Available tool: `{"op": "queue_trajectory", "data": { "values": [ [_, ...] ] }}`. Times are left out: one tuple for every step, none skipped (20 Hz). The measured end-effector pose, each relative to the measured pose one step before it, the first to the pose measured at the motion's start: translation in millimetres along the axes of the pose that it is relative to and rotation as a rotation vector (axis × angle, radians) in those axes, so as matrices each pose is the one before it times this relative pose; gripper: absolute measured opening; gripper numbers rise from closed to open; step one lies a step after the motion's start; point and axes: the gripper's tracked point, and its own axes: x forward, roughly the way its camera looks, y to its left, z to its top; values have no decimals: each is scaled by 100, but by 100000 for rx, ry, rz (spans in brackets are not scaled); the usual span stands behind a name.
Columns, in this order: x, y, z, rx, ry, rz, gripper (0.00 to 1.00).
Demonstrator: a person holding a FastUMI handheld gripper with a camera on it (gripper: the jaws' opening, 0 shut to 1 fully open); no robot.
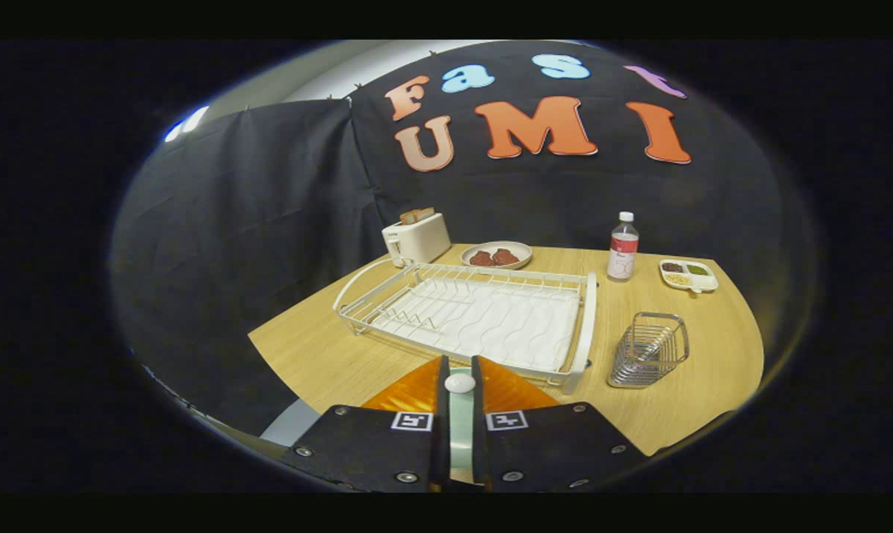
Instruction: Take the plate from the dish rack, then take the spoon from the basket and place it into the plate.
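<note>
White and rounded, the end of the spoon (460, 383) shows between the two orange fingers (417, 389) of the gripper (460, 370), which are drawn close and press on it from both sides. Under the fingers a pale green strip of the plate (460, 437) shows in the narrow gap. Just beyond them stands the white wire rack (483, 314) on the wooden table (698, 370), and the metal basket (648, 349) is beside the rack.

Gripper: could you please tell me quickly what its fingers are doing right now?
Gripper: fingers closed on a white rounded tip, apparently the spoon; a pale green surface shows in the gap below it.
</note>
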Motion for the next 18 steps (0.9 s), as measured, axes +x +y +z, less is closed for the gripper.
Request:
{"op": "queue_trajectory", "data": {
  "values": [
    [453,196,-372,-211,544,540,12],
    [416,132,-522,297,910,492,12],
    [425,201,-322,162,274,636,12],
    [338,104,-113,34,-360,384,12],
    [330,13,-368,-104,473,317,12],
    [4,164,-25,21,-345,912,12],
    [-39,97,-231,203,-246,127,12],
    [-201,-47,-168,514,72,549,12],
    [-61,-149,-284,428,509,178,12],
    [-21,-36,-415,1357,1324,672,12],
    [-67,-31,-662,1361,2060,603,13],
    [-296,-350,-727,1226,1495,-105,13],
    [-162,-306,-630,1487,1278,75,14],
    [-49,-293,-699,1411,1578,-299,14],
    [-112,-218,-739,1415,1528,-361,14],
    [84,-322,-693,1255,1853,-724,14],
    [-36,-241,-625,1067,1424,-581,14],
    [70,-222,-455,366,1102,-878,14]
  ]
}}
